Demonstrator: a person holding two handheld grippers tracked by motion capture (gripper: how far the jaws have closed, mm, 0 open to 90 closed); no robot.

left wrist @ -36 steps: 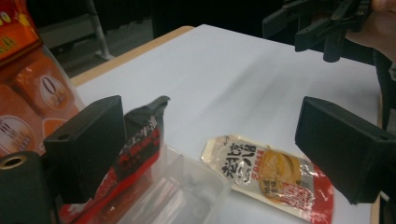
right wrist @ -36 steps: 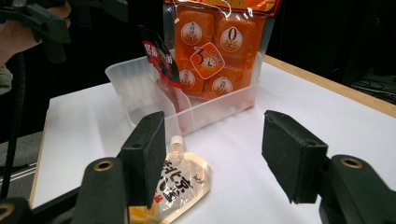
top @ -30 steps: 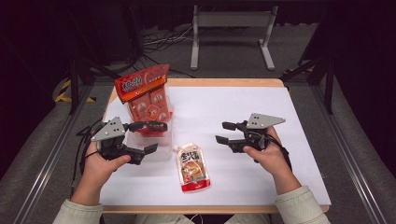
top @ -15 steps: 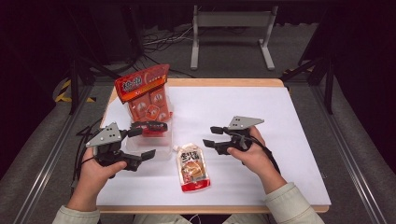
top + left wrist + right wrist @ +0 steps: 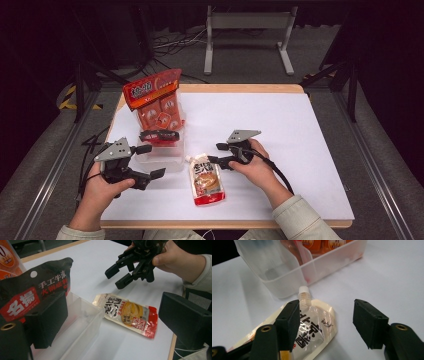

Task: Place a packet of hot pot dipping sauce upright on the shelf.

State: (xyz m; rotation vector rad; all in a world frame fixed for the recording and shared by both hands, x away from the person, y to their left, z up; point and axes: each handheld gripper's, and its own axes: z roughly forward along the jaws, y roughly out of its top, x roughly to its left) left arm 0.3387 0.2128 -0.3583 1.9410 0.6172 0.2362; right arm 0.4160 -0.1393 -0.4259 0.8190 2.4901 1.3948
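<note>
The spouted pouch (image 5: 206, 180) lies flat on the white worktop (image 5: 300, 150), just beside the near end of the clear plastic bin (image 5: 159, 159), with its capped spout (image 5: 303, 293) pointing toward the bin wall. The right gripper (image 5: 216, 153) is positioned at the spout end of the pouch, fingers (image 5: 289, 317) spread wide with nothing between them; in the right gripper view one finger overlaps the upper corner of the pouch and the other stands over bare worktop. Judged risks: a flat, flexible pouch offers little edge to a level approach, so closing from this position may pinch only the film corner or slide the pouch across the smooth sheet toward the bin; a grip on the soft body rather than the stiff spout may let the pouch fold and slip on lifting; the spout sits close to the bin wall, so a low forward push could knock the bin. The left gripper (image 5: 146, 161) is at the bin's near left side, fingers apart and empty; in the left gripper view one finger stands in front of a black snack packet (image 5: 35, 295) and the bin, and whether it touches either cannot be told. An orange bag (image 5: 155, 102) stands upright at the bin's far end. The right hand (image 5: 257, 170) is held low, forearm entering from the lower right, gripper pointed leftward and roughly level; the left hand (image 5: 102, 182) grips its tool from below, pointed rightward.
</note>
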